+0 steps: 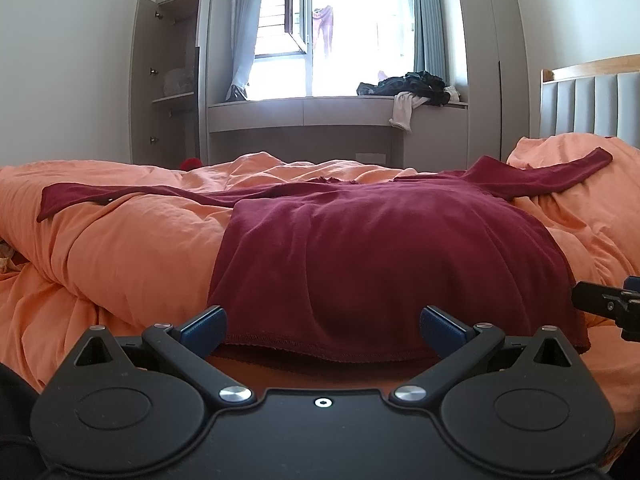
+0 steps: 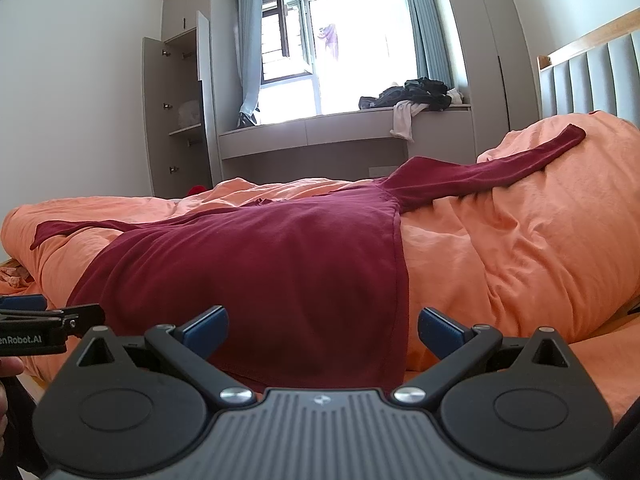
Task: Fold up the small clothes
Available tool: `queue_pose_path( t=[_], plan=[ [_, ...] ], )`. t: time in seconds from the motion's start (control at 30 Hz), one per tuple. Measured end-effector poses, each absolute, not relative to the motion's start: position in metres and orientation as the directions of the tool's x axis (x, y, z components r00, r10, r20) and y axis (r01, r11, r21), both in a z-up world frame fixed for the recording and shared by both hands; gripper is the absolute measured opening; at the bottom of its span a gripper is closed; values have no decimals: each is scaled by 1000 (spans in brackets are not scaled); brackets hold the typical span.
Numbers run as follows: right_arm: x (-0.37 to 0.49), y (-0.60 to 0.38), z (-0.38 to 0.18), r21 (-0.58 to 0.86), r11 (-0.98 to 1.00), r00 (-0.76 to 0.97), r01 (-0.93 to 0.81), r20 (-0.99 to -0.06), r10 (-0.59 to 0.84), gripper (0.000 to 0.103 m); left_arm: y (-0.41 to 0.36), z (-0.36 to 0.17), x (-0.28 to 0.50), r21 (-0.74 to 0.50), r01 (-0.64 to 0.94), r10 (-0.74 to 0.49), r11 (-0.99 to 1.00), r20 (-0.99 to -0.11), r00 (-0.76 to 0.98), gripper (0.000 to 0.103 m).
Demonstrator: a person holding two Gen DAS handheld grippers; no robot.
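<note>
A dark red long-sleeved shirt (image 1: 380,248) lies spread flat on the orange duvet (image 1: 120,248), sleeves stretched out to left and right, bottom hem nearest me. My left gripper (image 1: 323,326) is open and empty, its blue pads either side of the hem's left half. In the right wrist view the same shirt (image 2: 260,280) lies ahead; my right gripper (image 2: 323,328) is open and empty at the hem's right corner. The right gripper shows at the edge of the left wrist view (image 1: 608,304); the left gripper shows in the right wrist view (image 2: 44,328).
The duvet (image 2: 520,260) is bunched high on the right near a grey padded headboard (image 2: 592,80). Beyond the bed stand an open wardrobe (image 1: 168,80), a window bench with a pile of dark clothes (image 1: 412,88), and a bright window (image 1: 360,36).
</note>
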State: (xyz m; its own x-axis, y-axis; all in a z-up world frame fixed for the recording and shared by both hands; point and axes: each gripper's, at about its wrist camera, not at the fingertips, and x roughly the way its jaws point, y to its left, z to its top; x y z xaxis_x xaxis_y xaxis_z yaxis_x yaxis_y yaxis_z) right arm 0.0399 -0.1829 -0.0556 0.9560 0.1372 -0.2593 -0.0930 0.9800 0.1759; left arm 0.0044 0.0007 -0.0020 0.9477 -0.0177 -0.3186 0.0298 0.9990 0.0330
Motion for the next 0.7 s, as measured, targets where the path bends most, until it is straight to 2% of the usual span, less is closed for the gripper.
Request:
queue_pose_path(
  t=[0.57, 0.7],
  plan=[
    [41, -183, -57, 182, 979, 954, -94, -264, 140, 103, 0, -2, 6, 30, 26, -15, 999, -326, 945, 103],
    [47, -189, -55, 257, 960, 940, -109, -286, 183, 103, 2, 1, 9, 15, 25, -19, 1000, -332, 943, 103]
  ],
)
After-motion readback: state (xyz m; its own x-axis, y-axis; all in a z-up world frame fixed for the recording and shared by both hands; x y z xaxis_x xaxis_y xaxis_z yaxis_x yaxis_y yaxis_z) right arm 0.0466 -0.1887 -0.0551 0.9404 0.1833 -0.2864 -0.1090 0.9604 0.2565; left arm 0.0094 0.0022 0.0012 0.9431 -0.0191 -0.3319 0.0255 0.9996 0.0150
